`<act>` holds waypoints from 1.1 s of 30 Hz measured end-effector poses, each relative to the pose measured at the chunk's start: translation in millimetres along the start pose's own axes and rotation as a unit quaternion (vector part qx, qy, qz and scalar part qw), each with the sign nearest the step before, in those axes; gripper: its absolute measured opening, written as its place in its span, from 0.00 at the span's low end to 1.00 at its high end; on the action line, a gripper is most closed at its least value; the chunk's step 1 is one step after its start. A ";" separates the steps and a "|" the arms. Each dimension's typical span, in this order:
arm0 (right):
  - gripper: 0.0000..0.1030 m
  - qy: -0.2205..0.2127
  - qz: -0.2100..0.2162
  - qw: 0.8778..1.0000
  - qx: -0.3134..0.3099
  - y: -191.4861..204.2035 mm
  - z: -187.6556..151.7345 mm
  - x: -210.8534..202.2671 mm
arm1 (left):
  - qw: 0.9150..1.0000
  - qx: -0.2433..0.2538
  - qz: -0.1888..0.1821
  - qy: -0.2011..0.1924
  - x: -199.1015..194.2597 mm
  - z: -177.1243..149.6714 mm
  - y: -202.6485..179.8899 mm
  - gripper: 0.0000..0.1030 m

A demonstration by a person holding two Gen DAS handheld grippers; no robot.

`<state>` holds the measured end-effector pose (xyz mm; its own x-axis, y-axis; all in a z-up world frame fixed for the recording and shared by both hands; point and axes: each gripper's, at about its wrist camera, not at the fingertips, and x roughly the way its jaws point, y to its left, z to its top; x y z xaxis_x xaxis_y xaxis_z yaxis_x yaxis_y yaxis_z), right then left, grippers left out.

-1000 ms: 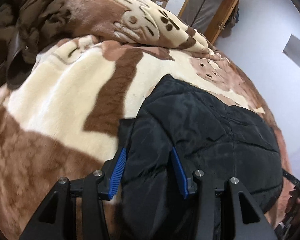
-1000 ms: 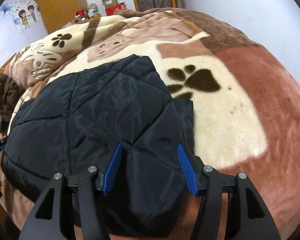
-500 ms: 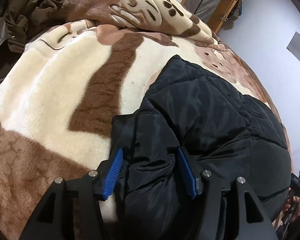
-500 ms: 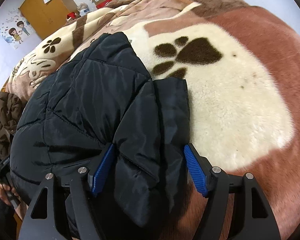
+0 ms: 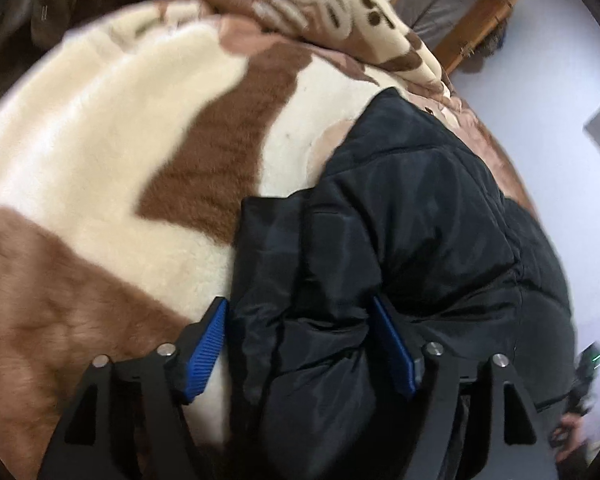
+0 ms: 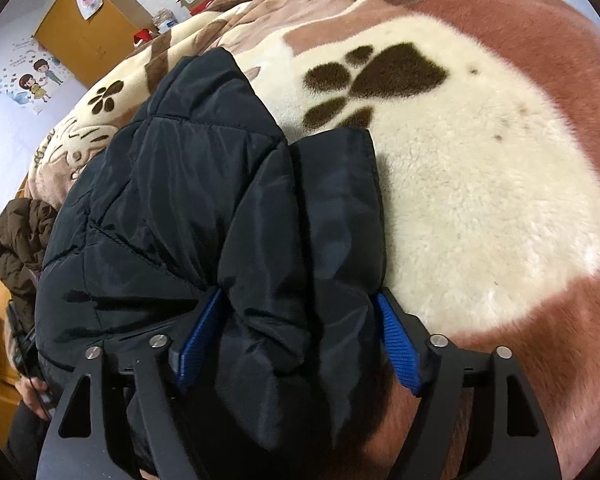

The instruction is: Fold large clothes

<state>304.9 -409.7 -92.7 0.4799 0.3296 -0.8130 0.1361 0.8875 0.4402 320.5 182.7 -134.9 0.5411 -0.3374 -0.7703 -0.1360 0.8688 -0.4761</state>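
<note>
Plush brown-and-cream blanket (image 6: 480,184) covered the bed; the black quilted jacket (image 6: 204,184) lay on it; left gripper (image 5: 300,344) and right gripper (image 6: 300,336) each straddled bunched jacket fabric, jaws apart.

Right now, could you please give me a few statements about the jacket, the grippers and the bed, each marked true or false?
1. The black quilted jacket lies on a fleece blanket with dark paw prints. True.
2. The left gripper hangs over bare blanket with nothing between its jaws. False: bunched jacket fabric fills the gap.
3. The right gripper has jacket fabric between its blue jaws. True.
4. The jacket is red. False: it is black.
5. A brown garment lies heaped at the blanket's far left in the right wrist view. True.
</note>
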 end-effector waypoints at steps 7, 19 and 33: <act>0.61 0.001 0.001 1.000 -0.014 8.6 -4.9 -5.9 | 1.000 -0.009 -0.008 0.011 -0.6 -5.0 -0.3 0.76; 0.53 0.017 0.025 1.000 -0.003 6.3 5.9 11.0 | 0.999 0.003 -0.028 0.032 18.5 4.8 -13.3 0.68; 0.19 -0.034 0.006 0.997 -0.064 51.8 -0.5 -77.1 | 0.994 0.096 0.025 -0.054 -94.1 -12.5 -74.5 0.27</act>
<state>274.6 -389.0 -7.4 0.5387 0.3224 -0.7784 0.0199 0.9188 0.3943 269.4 145.2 -32.2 0.6256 -0.2600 -0.7355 -0.0104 0.9400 -0.3411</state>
